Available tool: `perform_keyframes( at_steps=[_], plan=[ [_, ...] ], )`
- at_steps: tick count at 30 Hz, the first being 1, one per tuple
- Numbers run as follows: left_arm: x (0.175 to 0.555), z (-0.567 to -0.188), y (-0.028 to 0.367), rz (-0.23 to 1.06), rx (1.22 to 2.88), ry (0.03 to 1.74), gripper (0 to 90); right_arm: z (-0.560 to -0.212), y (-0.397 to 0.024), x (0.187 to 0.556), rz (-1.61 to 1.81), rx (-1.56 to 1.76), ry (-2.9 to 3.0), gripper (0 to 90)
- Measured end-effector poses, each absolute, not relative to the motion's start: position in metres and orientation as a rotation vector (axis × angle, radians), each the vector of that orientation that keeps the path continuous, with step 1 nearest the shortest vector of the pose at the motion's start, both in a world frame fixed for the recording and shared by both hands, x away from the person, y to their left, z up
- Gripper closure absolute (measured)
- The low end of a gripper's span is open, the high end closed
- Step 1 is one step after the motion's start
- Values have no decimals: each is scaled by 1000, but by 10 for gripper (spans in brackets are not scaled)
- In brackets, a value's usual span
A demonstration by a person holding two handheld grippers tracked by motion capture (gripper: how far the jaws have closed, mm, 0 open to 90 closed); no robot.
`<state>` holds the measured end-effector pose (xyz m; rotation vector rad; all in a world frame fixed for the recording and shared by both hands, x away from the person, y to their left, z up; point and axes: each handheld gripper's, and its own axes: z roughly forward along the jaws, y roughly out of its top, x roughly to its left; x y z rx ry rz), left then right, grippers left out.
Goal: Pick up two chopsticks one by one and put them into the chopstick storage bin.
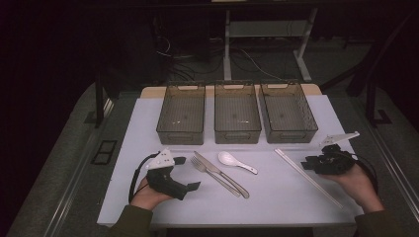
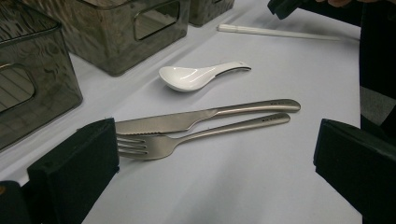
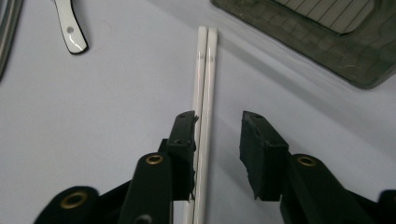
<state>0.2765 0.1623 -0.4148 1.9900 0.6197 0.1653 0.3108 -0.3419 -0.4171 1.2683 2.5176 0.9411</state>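
**Chopsticks between our right jaws**

We see three grey bins (image 1: 237, 116) in a row, all empty. Our right gripper (image 3: 217, 140) straddles the white chopsticks (image 3: 205, 79) lying flat before the right-hand bin, jaws part open, one touching them. Our left gripper (image 1: 185, 173) gapes wide, holding nothing.

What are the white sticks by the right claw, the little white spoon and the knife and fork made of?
The chopsticks look like smooth white plastic or melamine, with an even matte sheen; hard to be sure. The spoon seems to be glazed ceramic or glossy melamine, as its bowl shows bright reflections. The knife and fork look like brushed stainless steel: grey and softly reflective.
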Motion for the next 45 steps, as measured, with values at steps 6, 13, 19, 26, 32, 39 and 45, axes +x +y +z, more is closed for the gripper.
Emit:
perform_keyframes(
  at_steps=[6,13,19,26,32,39,45],
  plan=[
    [277,-415,162,164,1989,620,0,-421,-337,311,897,1260,2551,713],
    [277,-415,162,164,1995,617,0,-425,-334,312,868,1257,2581,746],
    [277,-415,162,165,1992,617,0,-426,-333,312,860,1247,2593,774],
    [277,-415,162,163,1993,617,0,-428,-332,312,842,1247,2605,792],
    [277,-415,162,164,1991,617,0,-429,-332,312,829,1251,2611,797],
    [277,-415,163,163,1991,617,0,-431,-332,313,805,1248,2614,808],
    [277,-415,163,164,1991,617,0,-431,-331,313,787,1245,2613,813]
  ],
)
